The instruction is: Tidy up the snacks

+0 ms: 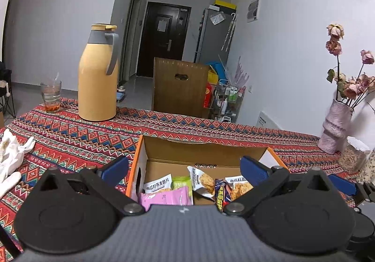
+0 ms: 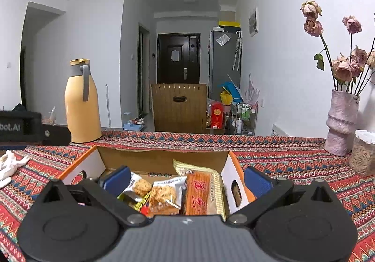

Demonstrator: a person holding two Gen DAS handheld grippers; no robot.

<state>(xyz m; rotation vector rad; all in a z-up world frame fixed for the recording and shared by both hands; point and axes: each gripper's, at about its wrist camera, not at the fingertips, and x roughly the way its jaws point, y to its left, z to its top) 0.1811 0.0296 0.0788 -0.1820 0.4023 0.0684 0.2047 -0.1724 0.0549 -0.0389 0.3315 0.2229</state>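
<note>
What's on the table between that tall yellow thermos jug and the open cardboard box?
Only patterned tablecloth between thermos jug and cardboard box; left wrist view.

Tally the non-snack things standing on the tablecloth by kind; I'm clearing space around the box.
Thermos jug: 1
Drinking glass: 1
Vase of dried roses: 1
Clear lidded jar: 1
White cloth: 1
Total: 5
</note>
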